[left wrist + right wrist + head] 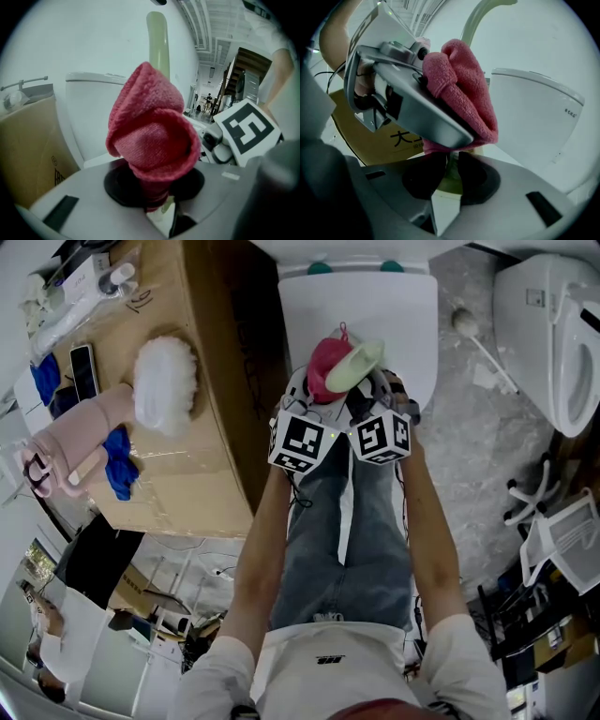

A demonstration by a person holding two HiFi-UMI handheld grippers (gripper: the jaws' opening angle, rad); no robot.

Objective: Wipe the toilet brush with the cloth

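Over the white toilet, both grippers meet at a pale green toilet brush. A red cloth is bunched around the brush's handle. My left gripper is shut on the cloth, which wraps the handle between its jaws; the green handle rises behind the cloth. My right gripper is shut on the lower handle, just under the cloth. In the right gripper view the left gripper crosses in front. The brush's own far end is hidden.
A large cardboard box stands left of the toilet, with a white fluffy duster, a phone and blue cloths on it. A second toilet and a white brush are at the right.
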